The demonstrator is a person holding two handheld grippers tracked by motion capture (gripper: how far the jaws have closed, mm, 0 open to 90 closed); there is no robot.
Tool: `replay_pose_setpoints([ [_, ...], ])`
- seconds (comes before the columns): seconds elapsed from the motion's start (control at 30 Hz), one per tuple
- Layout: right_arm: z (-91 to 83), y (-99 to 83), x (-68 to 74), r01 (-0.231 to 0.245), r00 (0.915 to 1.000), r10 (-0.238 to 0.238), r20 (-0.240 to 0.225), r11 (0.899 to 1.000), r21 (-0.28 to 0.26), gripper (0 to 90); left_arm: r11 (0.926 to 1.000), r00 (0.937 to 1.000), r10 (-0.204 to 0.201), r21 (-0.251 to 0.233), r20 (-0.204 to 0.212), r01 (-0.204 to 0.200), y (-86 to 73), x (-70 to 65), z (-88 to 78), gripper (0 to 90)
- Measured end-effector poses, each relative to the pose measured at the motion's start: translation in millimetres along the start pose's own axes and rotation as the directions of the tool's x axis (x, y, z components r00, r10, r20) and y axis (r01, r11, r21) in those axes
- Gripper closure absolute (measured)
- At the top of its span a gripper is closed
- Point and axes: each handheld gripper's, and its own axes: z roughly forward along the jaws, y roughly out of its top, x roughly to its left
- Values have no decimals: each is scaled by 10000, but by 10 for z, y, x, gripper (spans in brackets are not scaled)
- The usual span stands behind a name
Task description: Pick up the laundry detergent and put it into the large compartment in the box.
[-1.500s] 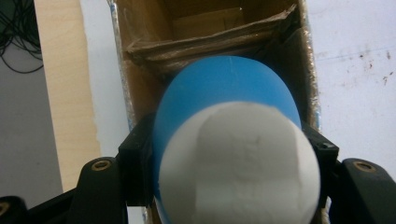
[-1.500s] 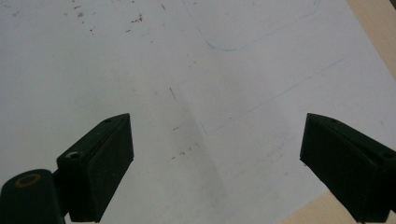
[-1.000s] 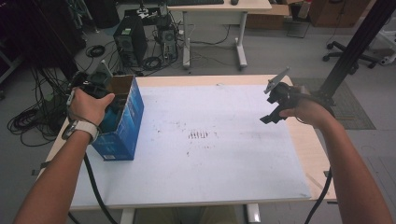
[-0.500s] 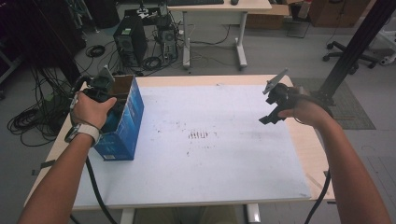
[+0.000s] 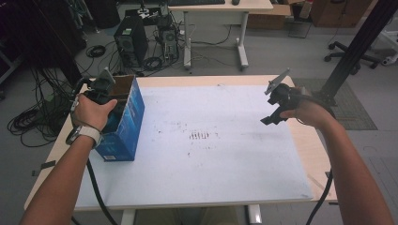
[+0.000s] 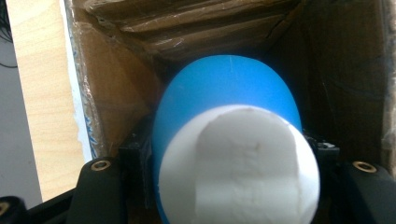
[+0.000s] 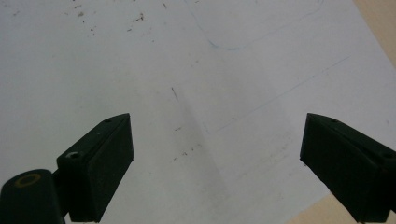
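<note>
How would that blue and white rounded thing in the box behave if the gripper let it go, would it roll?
The blue and white thing looks smooth and rounded, so it would probably roll or slip on a flat surface. Inside the cardboard box the walls would likely stop it. It looks rigid: the left gripper pinches it without visible denting.

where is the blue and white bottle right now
In the left gripper view the bottle sits between the left hand-held gripper's jaws, inside the box at the table's left edge.

claws (image 7: 217, 170): black, brass-ringed screws | cables: black | left wrist: silver watch (image 5: 83, 134)
</note>
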Motion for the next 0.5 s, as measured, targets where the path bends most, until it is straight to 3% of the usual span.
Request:
replay_pose_setpoints([
  [0.5, 23, -14, 5, -47, 10000, 47, -50, 10000, 68, 96, 10000, 9997, 32, 18, 244, -32, 14, 31, 17, 329],
])
